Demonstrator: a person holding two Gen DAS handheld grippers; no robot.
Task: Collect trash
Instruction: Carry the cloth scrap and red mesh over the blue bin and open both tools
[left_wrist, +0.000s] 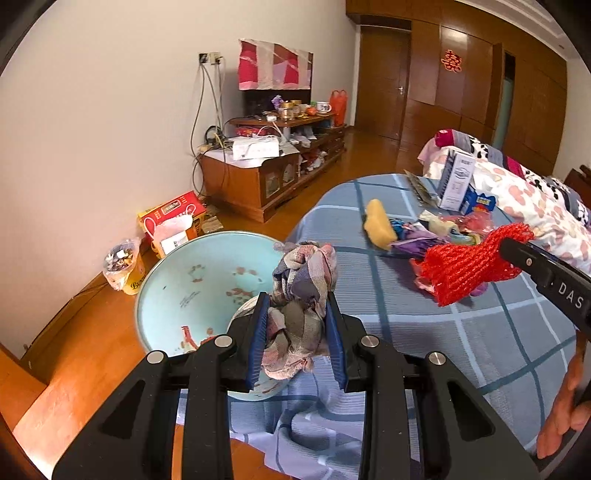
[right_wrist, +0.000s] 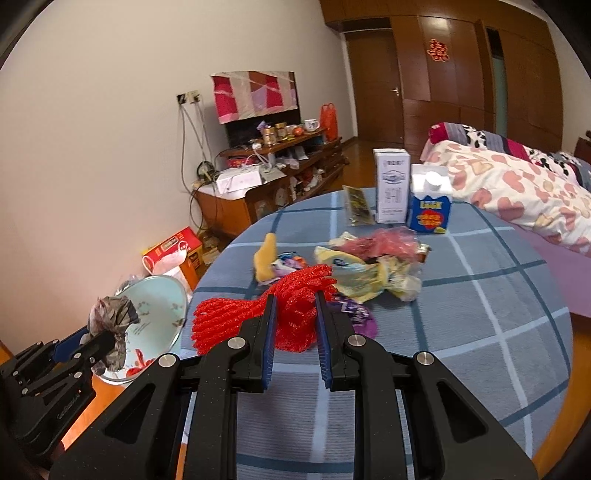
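At the far left of the left wrist view we see a plastic bag of scraps (left_wrist: 123, 267) on the wooden floor (left_wrist: 92, 354), and just right of it a red carton (left_wrist: 173, 218) against the wall. Next comes our pale blue basin (left_wrist: 192, 288), low and left of centre, standing on the floor beside the bed. Our left gripper (left_wrist: 297, 314) fills the bottom centre, its blue pads clenched on a crumpled plaid rag (left_wrist: 303, 291) that hangs over the basin's right rim.

Right of that spreads the blue checked bedsheet (left_wrist: 498, 350). On it, in the upper middle, lies a yellow sponge (left_wrist: 378, 223), then a heap of wrappers (left_wrist: 443, 229), with a white box (left_wrist: 458, 181) and a blue carton (left_wrist: 480, 201) standing behind. At the right edge our right gripper (left_wrist: 508, 245) comes in, gripping a red mesh bag (left_wrist: 469, 266) that hangs above the sheet, in front of the wrappers. A hand (left_wrist: 565, 406) shows in the lower right corner.

In the right wrist view the left gripper (right_wrist: 109, 341) sits at lower left with the rag (right_wrist: 112, 325) over the basin (right_wrist: 159, 314). At centre the right gripper (right_wrist: 295, 314) pinches the red mesh bag (right_wrist: 258, 317), most of which bulges out to the left of the jaws.
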